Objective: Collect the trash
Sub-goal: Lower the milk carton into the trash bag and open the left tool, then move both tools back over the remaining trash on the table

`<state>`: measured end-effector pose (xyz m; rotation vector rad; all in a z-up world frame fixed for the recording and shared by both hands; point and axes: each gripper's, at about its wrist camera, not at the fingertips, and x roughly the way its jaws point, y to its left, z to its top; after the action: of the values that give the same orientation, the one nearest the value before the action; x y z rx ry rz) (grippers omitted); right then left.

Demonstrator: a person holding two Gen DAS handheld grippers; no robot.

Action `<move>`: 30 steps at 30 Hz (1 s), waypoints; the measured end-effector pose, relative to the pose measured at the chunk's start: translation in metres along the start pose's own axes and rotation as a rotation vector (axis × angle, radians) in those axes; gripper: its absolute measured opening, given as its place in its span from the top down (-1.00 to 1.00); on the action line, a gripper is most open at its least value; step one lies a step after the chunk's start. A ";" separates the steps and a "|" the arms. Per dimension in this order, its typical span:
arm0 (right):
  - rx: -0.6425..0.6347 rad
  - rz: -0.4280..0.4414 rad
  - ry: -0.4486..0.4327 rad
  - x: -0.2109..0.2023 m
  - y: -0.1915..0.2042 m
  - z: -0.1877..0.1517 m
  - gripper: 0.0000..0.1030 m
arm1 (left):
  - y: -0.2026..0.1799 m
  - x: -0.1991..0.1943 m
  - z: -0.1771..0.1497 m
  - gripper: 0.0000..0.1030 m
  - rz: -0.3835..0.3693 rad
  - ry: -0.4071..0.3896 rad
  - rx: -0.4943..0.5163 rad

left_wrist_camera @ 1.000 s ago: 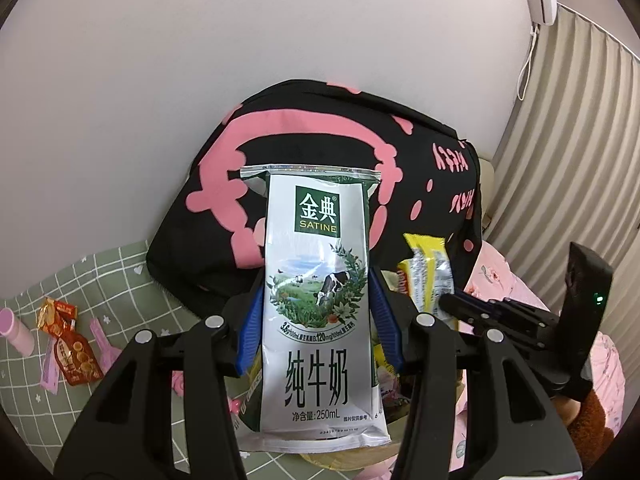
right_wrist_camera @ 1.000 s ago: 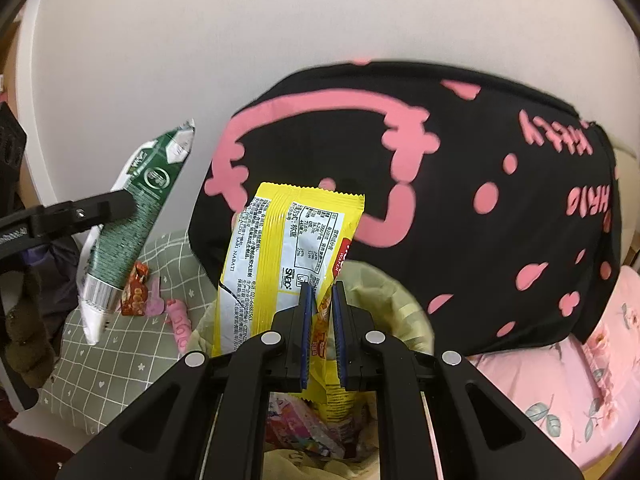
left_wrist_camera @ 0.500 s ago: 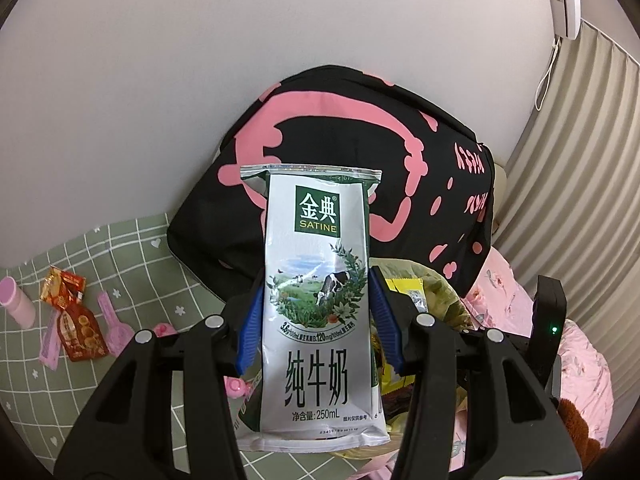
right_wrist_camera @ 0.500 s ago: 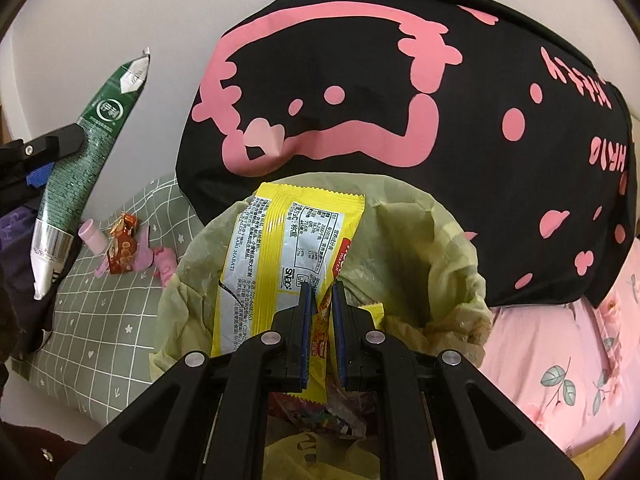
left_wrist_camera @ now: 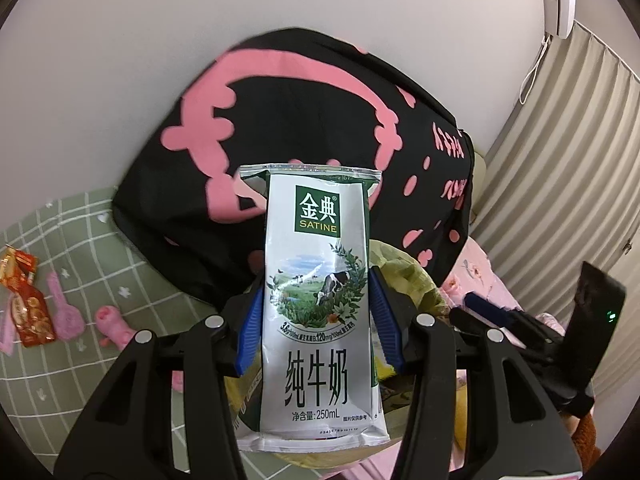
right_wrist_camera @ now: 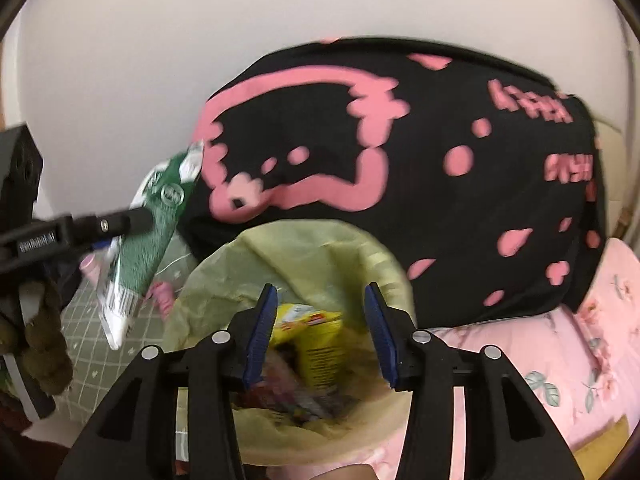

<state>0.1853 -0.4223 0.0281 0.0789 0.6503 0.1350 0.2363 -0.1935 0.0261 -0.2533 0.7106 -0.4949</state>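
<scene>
Behind, a black-and-pink cushion [left_wrist_camera: 304, 128] leans on the wall; left jaws clamp the milk carton [left_wrist_camera: 318, 304], right jaws just spread empty.

Black-and-pink cushion [left_wrist_camera: 320, 128] against the wall [left_wrist_camera: 200, 20] — striped curtain [left_wrist_camera: 568, 160] beside it.

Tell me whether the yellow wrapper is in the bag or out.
In: the yellow wrapper lies inside the trash bag, free of the open right tool.

Right gripper [right_wrist_camera: 320, 330] jaws have just been opening; nothing is sitting between them now. Yellow snack wrapper [right_wrist_camera: 316, 336], pinched there earlier, is now lying loose inside the yellow-green trash bag [right_wrist_camera: 224, 276]. Left gripper [left_wrist_camera: 316, 312], clamping the milk pouch [left_wrist_camera: 318, 280], is sinking closer to the bag.
</scene>
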 end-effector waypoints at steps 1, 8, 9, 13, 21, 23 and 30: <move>0.014 -0.014 -0.008 -0.004 -0.006 0.001 0.16 | -0.003 0.004 -0.001 0.10 -0.007 0.006 0.006; 0.077 -0.068 -0.020 -0.018 -0.030 -0.002 0.16 | -0.026 0.047 -0.014 0.10 -0.056 0.074 0.041; 0.077 -0.075 -0.018 -0.018 -0.031 -0.003 0.16 | -0.029 0.050 -0.010 0.10 -0.063 0.062 0.047; 0.102 -0.096 -0.012 -0.020 -0.037 -0.008 0.16 | -0.042 0.065 0.001 0.10 -0.031 0.030 0.109; 0.138 -0.116 -0.052 -0.028 -0.045 -0.009 0.16 | -0.038 0.111 -0.038 0.12 -0.004 0.250 0.106; 0.147 -0.117 -0.055 -0.028 -0.047 -0.007 0.16 | -0.036 0.113 -0.039 0.12 -0.013 0.272 0.097; 0.141 -0.083 -0.050 -0.021 -0.035 -0.001 0.16 | -0.026 0.077 -0.028 -0.06 -0.068 0.197 0.068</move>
<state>0.1720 -0.4599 0.0355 0.1902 0.6118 0.0071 0.2581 -0.2569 -0.0272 -0.1666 0.8770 -0.6132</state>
